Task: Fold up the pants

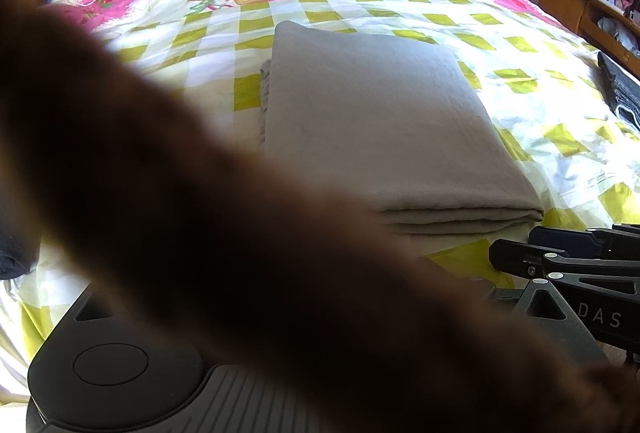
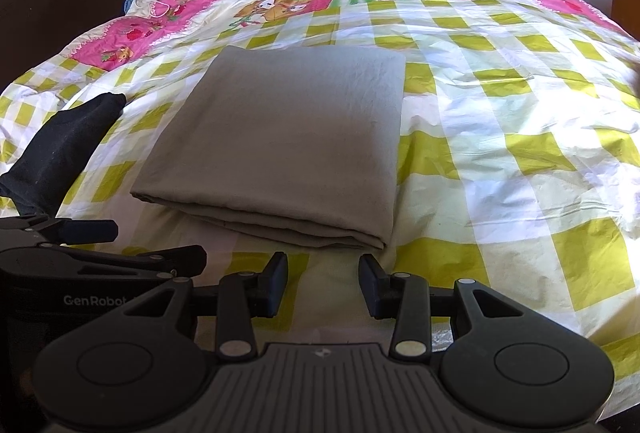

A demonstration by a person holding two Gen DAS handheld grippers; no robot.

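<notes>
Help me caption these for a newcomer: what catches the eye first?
The grey folded pants lie as a neat stack mid-bed on the bright checked cartoon bedspread. The right gripper sits open and empty just short of their near edge. A blurred brown shape blocks much of the left wrist view.

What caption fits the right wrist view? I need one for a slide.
Folded grey pants lie on the checked bedspread; the right tool hovers open and empty just short of them.
</notes>
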